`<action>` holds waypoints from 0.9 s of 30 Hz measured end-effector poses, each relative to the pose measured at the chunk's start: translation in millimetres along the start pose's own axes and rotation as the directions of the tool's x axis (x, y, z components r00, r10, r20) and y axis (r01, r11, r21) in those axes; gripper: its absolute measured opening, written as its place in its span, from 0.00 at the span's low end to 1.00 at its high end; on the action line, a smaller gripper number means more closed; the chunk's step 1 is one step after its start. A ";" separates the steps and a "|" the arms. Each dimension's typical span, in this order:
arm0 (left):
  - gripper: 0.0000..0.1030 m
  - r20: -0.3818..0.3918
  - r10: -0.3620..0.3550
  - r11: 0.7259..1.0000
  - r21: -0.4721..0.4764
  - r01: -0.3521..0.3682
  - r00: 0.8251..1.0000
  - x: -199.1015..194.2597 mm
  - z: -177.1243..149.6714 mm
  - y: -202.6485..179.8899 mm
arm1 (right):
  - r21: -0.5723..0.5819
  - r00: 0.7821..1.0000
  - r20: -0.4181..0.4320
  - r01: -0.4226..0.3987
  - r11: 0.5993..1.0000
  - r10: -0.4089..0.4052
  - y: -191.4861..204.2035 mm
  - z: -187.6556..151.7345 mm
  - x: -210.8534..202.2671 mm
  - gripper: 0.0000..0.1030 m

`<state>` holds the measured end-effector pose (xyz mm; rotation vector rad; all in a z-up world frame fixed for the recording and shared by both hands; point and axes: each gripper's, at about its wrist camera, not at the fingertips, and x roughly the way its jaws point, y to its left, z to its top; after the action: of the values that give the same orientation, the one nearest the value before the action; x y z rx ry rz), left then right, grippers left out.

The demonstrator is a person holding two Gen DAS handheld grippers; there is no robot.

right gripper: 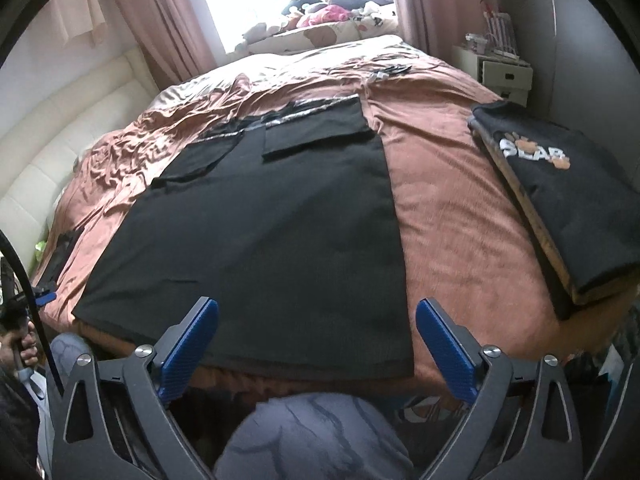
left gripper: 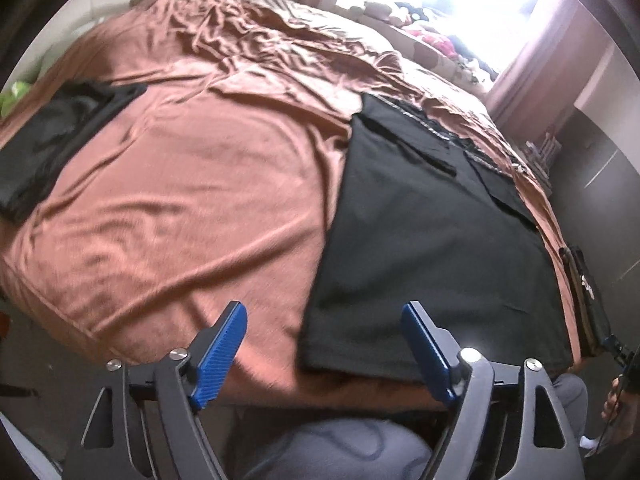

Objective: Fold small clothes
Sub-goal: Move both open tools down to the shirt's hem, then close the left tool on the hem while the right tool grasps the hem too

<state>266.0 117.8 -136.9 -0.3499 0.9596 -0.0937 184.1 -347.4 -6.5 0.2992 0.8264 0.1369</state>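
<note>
Far left of bed: dark folded garment [left gripper: 52, 136] lying on the brown bedspread [left gripper: 192, 168], near the left edge, well apart from the main item.

Left gripper [left gripper: 324, 344]: jaws apart, nothing between the blue pads [left gripper: 224, 344]; poised above the near edge of the bed, over bare bedspread just beside the near left corner of the black garment [left gripper: 432, 248]. No contact with cloth visible.

Centre: black garment [right gripper: 260, 240] spread flat on the bedspread [right gripper: 452, 220], hem toward the near edge, both sleeves folded inward across the upper part. Light patterned strip along its far end. Surface mostly smooth; bedspread rumpled beyond it.

Right gripper [right gripper: 318, 344]: jaws released and wide, empty; pads [right gripper: 444, 344] hovering above the near right portion of the garment's hem, one finger over cloth, the other over bare bedspread. Touching or not: cannot tell.

Right: stack of folded clothes [right gripper: 560, 200] near the right edge, top piece black with a white and orange print, apart from the spread garment.

Below both grippers: person's grey-clad knee [right gripper: 312, 440] at the bedside.
</note>
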 end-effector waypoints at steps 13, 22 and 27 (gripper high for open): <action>0.60 -0.082 -0.077 0.992 -0.103 0.068 0.994 24.5 -23.5 37.0 | 0.123 0.996 -0.085 -0.024 0.992 0.035 -25.8 -6.2 22.8 0.78; 0.55 -0.099 -0.133 0.979 -0.167 0.116 0.986 33.9 -17.2 46.1 | 0.222 0.990 -0.116 -0.058 0.973 0.085 -38.6 -2.4 32.6 0.75; 0.47 -0.120 -0.219 0.953 -0.237 0.186 0.968 40.0 -17.8 47.6 | 0.233 0.988 -0.131 -0.054 0.971 0.086 -39.4 -2.2 41.7 0.75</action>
<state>270.9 148.8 -193.4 -0.6583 1.0790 -0.2019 210.7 -374.6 -49.6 0.5413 0.9739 0.1299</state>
